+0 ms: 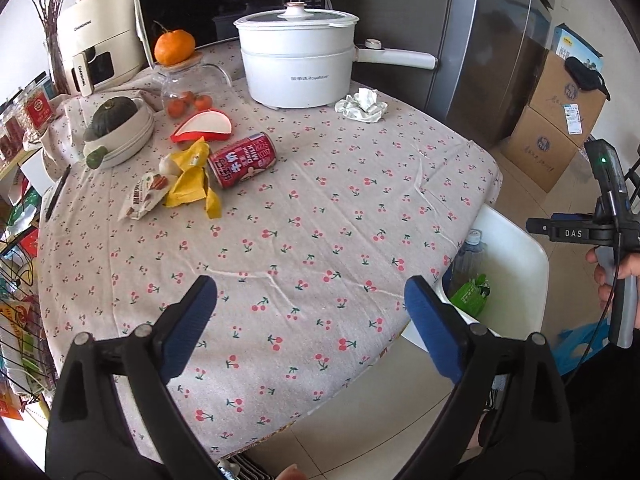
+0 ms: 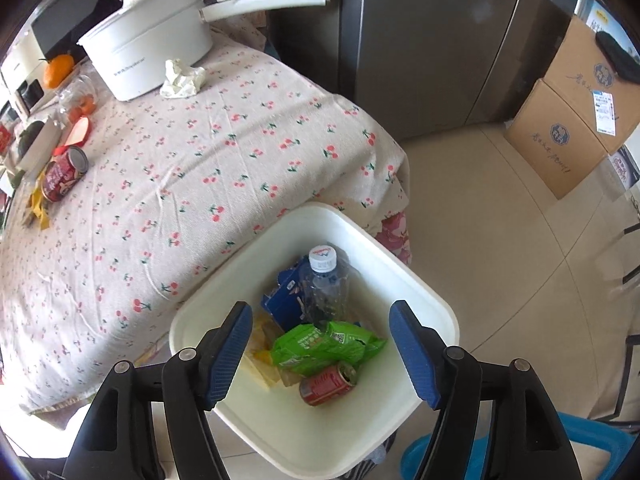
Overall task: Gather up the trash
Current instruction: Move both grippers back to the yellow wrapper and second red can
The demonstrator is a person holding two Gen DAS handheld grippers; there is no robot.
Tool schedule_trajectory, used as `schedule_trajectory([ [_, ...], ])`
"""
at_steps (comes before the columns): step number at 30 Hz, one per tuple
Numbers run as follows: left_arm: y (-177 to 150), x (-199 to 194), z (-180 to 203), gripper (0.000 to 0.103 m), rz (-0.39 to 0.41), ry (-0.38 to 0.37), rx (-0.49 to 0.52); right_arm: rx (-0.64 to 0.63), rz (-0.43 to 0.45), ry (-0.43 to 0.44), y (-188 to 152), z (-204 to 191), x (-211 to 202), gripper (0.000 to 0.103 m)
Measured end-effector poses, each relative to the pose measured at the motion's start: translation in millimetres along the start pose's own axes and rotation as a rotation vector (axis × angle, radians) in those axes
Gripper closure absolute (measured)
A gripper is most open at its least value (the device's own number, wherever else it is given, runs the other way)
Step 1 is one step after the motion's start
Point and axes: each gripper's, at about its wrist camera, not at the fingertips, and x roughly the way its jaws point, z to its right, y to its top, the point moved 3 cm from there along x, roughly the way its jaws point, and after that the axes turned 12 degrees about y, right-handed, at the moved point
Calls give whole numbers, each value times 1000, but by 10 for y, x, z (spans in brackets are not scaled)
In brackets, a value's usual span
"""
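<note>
A white trash bin stands on the floor at the table's right edge; it also shows in the left wrist view. It holds a clear bottle, a green wrapper, a red can and a blue carton. On the table lie a red can, yellow wrappers, a snack packet and a crumpled tissue. My left gripper is open and empty above the table's near edge. My right gripper is open and empty over the bin.
A white electric pot, a glass jar with an orange on its lid, a bowl with a squash and a red-rimmed dish stand at the back of the table. A fridge and cardboard boxes stand on the right.
</note>
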Motion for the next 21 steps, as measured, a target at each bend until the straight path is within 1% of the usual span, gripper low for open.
schedule_trajectory([
  [7,30,36,-440,7,3,58,-92,-57,106,43,153,-363,-270,24],
  [12,17,165,-720,7,-20,110,-131,-81,124,72,244,-617,-262,23],
  [15,23,298,-835,7,-35,145,-138,-104,125,80,282,-773,-222,23],
  [18,85,462,-903,7,-35,178,-124,-136,128,79,316,-938,-191,23],
  [21,186,621,-962,7,-16,181,-96,-158,128,80,363,-1080,-133,23],
])
